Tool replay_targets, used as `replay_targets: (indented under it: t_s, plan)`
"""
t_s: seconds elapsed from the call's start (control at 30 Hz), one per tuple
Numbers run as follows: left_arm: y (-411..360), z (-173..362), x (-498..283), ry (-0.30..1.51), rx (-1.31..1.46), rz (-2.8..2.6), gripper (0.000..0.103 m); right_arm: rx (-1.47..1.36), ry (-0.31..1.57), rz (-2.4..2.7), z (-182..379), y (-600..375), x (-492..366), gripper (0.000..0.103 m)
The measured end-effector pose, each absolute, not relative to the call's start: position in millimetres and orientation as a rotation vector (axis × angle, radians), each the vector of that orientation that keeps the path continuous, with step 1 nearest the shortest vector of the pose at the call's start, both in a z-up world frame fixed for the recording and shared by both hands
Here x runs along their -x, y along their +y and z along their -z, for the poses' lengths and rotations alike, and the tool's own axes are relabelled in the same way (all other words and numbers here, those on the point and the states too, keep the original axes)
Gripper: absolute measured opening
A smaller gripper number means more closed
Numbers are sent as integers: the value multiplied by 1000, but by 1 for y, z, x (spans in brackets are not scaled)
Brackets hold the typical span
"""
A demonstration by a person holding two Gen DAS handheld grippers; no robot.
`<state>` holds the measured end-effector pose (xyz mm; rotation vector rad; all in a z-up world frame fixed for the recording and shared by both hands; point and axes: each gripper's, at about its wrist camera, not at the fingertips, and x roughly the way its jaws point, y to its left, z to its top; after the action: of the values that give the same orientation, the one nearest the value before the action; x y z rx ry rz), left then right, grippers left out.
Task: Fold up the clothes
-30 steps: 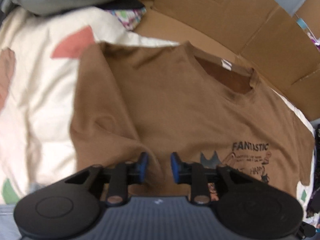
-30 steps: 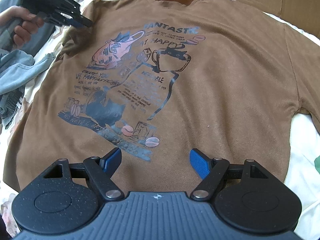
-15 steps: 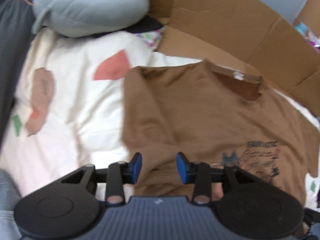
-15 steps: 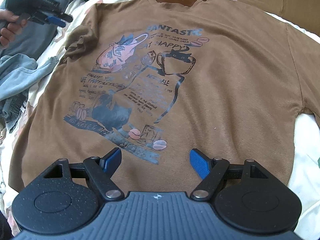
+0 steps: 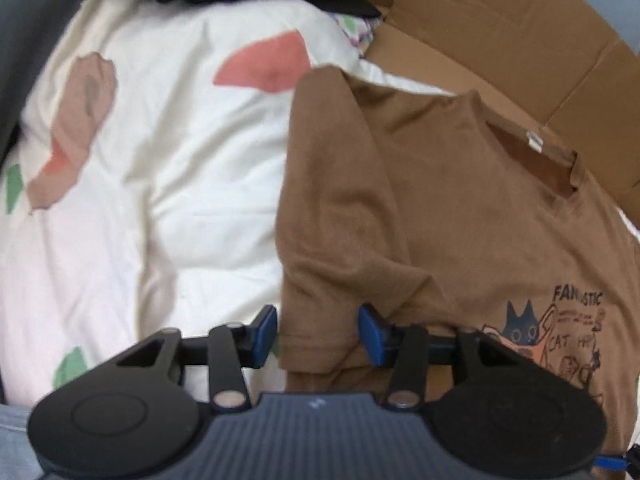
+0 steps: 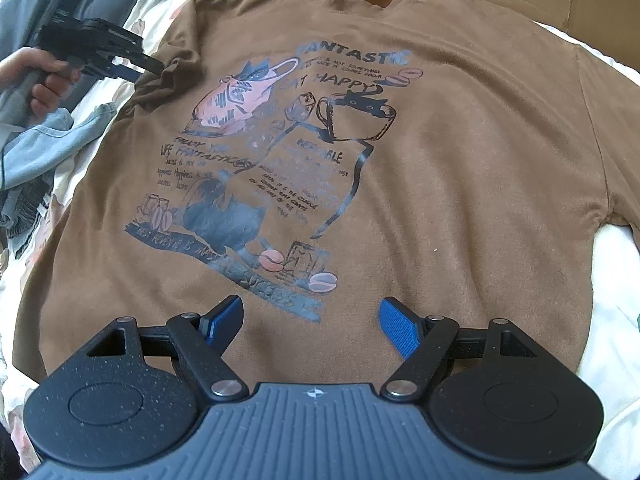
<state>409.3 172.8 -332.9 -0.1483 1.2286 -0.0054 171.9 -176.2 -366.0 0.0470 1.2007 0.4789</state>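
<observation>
Brown T-shirt (image 6: pixel 400 160) flat on bed, soft, limp; your left gripper (image 5: pixel 318 330) open astride sleeve hem (image 5: pixel 308 354); right gripper (image 6: pixel 310 320) wide open, empty. Pinch hems.

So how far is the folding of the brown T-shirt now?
Early stage. Done: the brown T-shirt lies spread, print up, on the patterned bedding. In hand: the left tool is open around the bunched left sleeve, not yet clamped. The right tool is open over the hem, holding nothing. Left: no fold shows in the body, so both sides and the final folds remain.
</observation>
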Motion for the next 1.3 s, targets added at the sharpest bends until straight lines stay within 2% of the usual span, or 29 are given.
replay_targets:
  t_s: [0.07,0.13,0.23,0.93,1.3]
  plan:
    - [171,338,-411,1232,151,2,47,-57,1204,-474,366,-178,-172,80]
    - [171,337,-410,1229,155,7,33,-63,1204,-472,366,-179,-173,80]
    - [171,328,-405,1221,132,23,22,-66,1201,-470,367,-180,-174,80]
    - [194,255,-417,1205,-98,-16,9,-62,1208,-474,373,-178,-174,80]
    - [230,251,-430,1207,-241,-86,5,-26,1211,-483,374,-175,-173,81]
